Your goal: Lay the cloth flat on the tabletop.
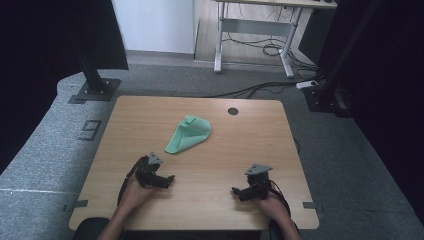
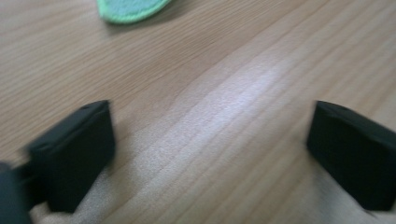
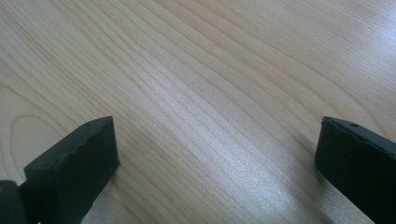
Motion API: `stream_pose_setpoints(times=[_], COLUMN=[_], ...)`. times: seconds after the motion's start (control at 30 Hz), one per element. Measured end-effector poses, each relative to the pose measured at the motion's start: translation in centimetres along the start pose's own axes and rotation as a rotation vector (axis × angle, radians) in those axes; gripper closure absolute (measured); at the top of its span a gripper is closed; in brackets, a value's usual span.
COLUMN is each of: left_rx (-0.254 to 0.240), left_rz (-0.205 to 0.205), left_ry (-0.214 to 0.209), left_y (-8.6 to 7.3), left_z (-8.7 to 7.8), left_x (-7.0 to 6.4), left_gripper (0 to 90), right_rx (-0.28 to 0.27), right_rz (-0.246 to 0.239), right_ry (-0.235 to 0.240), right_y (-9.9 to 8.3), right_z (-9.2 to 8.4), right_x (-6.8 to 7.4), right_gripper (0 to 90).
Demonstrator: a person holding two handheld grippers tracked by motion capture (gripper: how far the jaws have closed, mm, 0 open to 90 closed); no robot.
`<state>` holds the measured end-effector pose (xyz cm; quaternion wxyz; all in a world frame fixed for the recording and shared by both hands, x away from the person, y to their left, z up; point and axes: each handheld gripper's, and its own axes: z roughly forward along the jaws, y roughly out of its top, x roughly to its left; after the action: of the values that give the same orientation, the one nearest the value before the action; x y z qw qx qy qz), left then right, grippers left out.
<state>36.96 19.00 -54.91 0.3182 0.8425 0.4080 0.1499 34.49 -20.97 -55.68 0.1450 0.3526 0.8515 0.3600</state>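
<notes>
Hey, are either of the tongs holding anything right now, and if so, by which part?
Nothing is held. The left tongs and right tongs both stand open over bare table; the green cloth lies apart, untouched.

Black left gripper (image 1: 167, 179), black right gripper (image 1: 236, 191), grey three-cornered plates (one atop each), blocky black jaws, trailing dark cables

A light wooden table (image 1: 250, 150) carries the things. A crumpled green cloth (image 1: 188, 134) lies on it, beyond the left jaws.

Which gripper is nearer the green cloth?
Left. The left gripper sits just below the green cloth, jaws open; the right gripper lies farther off, toward the table's right near corner.
</notes>
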Motion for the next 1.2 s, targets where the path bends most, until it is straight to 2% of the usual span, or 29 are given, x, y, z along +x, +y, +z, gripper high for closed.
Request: stream_pose_setpoints(times=[0.23,0.37,0.67,0.9,1.0,1.2], left_rx=[0.0,-0.021,-0.037,-0.034,-0.039,-0.046], left_rz=[-0.007,-0.032,-0.022,-0.034,-0.044,-0.022], left_ry=[0.007,0.028,0.02,0.027,0.002,0.007], left_y=[0.0,-0.1,-0.1,0.1,0.5,1.3], left_z=[0.0,-0.2,-0.3,-0.2,-0.1,-0.1], left_x=[-0.1,0.0,0.0,-0.2,-0.3,-0.4], left_gripper=[0.1,6.2,14.1,14.5,15.3,16.7], right_rx=[0.0,0.0,0.0,0.0,0.0,0.0], right_rz=[0.0,0.0,-0.005,-0.006,-0.006,-0.006], right_ry=[0.001,0.001,0.004,0.006,0.007,0.006], right_y=[0.0,0.0,-0.1,-0.1,-0.1,-0.1], right_z=[0.0,0.0,0.0,-0.1,-0.1,-0.1], right_x=[0.0,0.0,0.0,-0.1,-0.1,-0.1], right_gripper=[0.0,0.0,0.0,0.0,0.0,0.0])
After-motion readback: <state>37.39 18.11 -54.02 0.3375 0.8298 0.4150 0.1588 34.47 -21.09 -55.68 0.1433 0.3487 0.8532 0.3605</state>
